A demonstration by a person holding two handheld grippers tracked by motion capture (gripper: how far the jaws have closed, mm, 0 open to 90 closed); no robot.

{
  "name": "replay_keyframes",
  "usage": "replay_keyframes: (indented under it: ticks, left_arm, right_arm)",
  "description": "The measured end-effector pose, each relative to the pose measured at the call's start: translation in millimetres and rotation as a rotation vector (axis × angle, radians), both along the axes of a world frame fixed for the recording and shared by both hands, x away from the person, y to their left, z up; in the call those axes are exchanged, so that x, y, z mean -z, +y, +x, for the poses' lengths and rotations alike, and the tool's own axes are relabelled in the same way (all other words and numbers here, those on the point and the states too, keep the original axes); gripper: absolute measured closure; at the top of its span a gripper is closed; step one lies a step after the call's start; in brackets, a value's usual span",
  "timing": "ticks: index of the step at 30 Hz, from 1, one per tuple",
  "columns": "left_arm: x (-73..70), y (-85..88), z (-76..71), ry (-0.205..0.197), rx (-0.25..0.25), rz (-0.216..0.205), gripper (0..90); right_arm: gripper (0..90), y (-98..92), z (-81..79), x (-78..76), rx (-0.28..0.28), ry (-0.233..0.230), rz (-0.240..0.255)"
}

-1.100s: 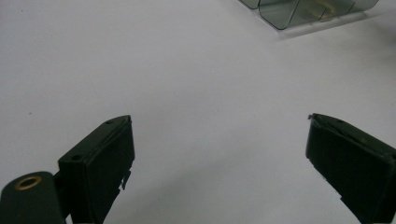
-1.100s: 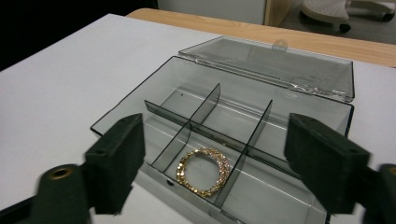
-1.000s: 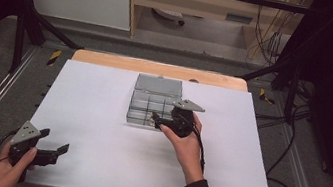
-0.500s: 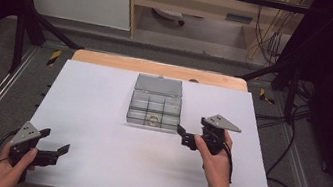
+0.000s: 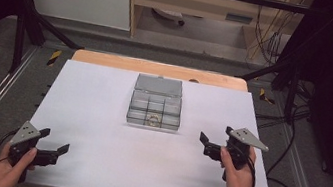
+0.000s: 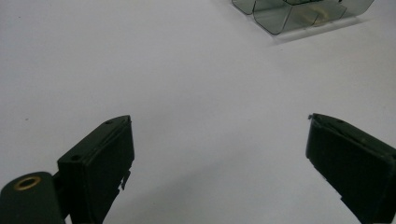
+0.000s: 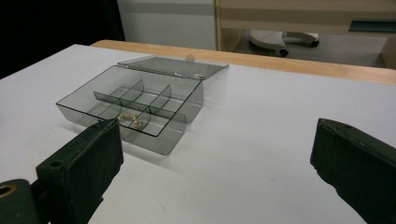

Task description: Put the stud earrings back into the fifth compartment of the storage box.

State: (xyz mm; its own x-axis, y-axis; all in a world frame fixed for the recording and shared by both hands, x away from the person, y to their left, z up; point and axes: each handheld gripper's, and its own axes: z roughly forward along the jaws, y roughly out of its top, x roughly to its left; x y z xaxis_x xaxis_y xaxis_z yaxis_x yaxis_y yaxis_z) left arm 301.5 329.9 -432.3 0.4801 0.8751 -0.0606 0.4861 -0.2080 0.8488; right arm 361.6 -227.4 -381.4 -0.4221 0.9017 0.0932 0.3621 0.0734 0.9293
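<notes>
The box [image 5: 155,109] sits at the middle of the bench [image 5: 103,93], toward its far edge. Its lid [image 5: 159,85] lies open flat behind the box, touching its far wall. A ring [image 5: 154,119] lies in the box, in the middle compartment of the near row. The right claw [image 5: 210,145] is right of the box and nearer the person, apart from it. The left claw [image 5: 54,142] is far left of the box, at the near edge of the bench, well apart.
</notes>
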Motion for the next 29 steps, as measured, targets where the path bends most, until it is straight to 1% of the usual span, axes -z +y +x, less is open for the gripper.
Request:
replay_keyframes:
  ticks: [3, 10, 15, 21, 24, 27, 28, 29]
  left_arm:
    - [-0.2, -0.2, -0.1, -0.001, -0.001, -0.003, 8.1]
    - [0.1, 1.4, 0.2, -0.001, -0.005, -0.004, 8.1]
    - [-0.3, -0.4, -0.2, -0.002, 0.001, -0.001, 8.1]
    - [-0.1, 0.7, -0.1, -0.002, -0.001, -0.001, 8.1]
    - [-0.1, 0.4, -0.2, -0.002, -0.002, 0.0, 8.1]
    - [0.0, -0.1, 0.2, -0.002, -0.001, 0.002, 8.1]
    - [0.0, -0.5, 0.3, -0.002, 0.0, 0.003, 8.1]
    - [0.1, -0.9, 0.5, -0.002, 0.002, 0.005, 8.1]
  right_arm:
    - [3.0, -6.5, -3.8, 1.1, 0.012, -0.012, -0.003]
    - [3.8, -22.1, -14.2, 7.6, 0.03, -0.016, -0.013]
    - [3.8, -32.6, -22.1, 15.8, 0.052, -0.021, -0.016]
    - [3.8, -38.9, -24.2, 27.1, 0.064, 0.004, -0.002]
    - [4.5, -39.8, -21.6, 32.0, 0.089, 0.012, -0.011]
    - [4.2, -39.8, -18.2, 39.0, 0.098, 0.037, -0.028]
    - [4.2, -38.7, -16.9, 42.6, 0.097, 0.053, -0.027]
    - [4.2, -37.2, -14.8, 47.1, 0.094, 0.075, -0.04]
